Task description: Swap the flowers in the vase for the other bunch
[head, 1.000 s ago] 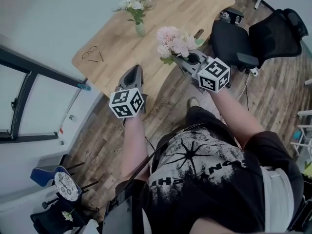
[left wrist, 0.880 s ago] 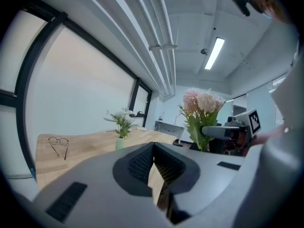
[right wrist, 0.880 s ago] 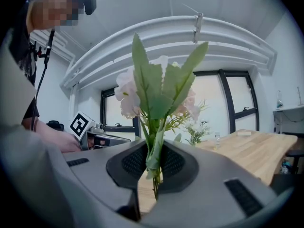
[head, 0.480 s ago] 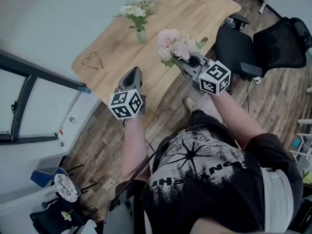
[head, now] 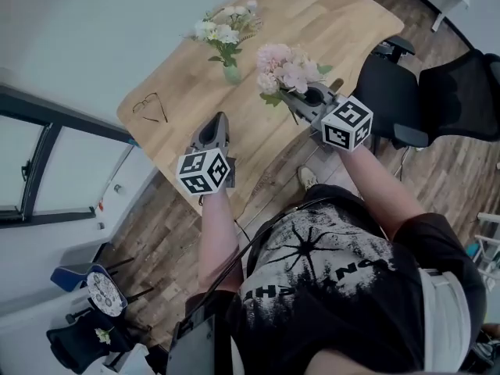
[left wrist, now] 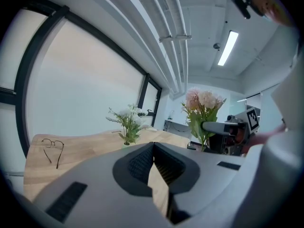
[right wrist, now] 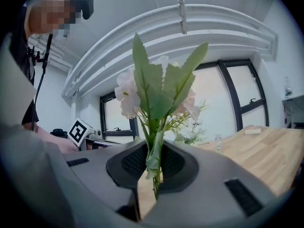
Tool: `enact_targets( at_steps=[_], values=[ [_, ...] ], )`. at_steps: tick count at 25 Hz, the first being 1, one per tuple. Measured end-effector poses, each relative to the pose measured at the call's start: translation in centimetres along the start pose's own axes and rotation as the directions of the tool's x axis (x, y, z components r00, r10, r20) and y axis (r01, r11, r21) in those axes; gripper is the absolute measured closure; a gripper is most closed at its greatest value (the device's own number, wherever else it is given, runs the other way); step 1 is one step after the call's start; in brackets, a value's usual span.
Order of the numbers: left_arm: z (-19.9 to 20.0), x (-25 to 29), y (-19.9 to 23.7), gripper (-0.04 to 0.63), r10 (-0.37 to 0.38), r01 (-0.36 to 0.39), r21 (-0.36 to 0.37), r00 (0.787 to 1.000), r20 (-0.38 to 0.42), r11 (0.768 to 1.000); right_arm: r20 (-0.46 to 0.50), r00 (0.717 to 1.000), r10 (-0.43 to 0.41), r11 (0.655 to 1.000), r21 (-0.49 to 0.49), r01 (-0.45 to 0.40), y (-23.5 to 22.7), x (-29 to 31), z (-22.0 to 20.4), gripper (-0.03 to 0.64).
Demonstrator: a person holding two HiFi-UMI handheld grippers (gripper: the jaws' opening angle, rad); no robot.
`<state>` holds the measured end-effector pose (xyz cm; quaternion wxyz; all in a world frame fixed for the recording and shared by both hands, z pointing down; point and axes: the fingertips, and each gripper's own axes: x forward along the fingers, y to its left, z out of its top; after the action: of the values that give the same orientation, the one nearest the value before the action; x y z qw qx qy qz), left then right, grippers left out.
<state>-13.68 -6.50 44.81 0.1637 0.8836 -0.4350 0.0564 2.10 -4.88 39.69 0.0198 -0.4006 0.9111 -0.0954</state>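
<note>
The left tool (head: 214, 125), jaws clenched and empty, hovers over the near edge of the desk (head: 344, 30). The right tool (head: 295, 100) grasps the stems of the pink bunch (head: 285, 67), held upright. Beyond, the white flowers (head: 223, 28) stand in the vase (head: 232, 73) on the desk.

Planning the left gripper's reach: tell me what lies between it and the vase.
Head view: only bare tabletop between left gripper and vase; glasses lie aside.

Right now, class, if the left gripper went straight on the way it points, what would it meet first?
Probably the wooden table, as the left gripper tilts slightly down; the vase of white flowers stands just left of its line. Depth is unclear.
</note>
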Motion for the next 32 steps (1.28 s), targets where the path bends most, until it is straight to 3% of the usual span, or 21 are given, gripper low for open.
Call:
enact_targets(
  at_steps=[14,24,32],
  values=[
    [2.6,6.4,1.7,0.58,0.133,-0.133,-0.014,0.991,0.022,0.991,0.001,0.991,0.134,0.991,0.025,-0.134,-8.2,4.6,1.7,0.572],
    [4.0,9.5,2.5,0.58,0.242,-0.241,-0.032,0.969,0.046,0.97,-0.001,0.967,0.254,0.967,0.03,-0.254,-12.1,7.3,2.8,0.572],
    [4.6,11.7,2.9,0.58,0.284,-0.283,-0.029,0.958,0.044,0.959,0.004,0.954,0.299,0.953,0.048,-0.299,-14.4,8.5,2.7,0.572]
  ],
)
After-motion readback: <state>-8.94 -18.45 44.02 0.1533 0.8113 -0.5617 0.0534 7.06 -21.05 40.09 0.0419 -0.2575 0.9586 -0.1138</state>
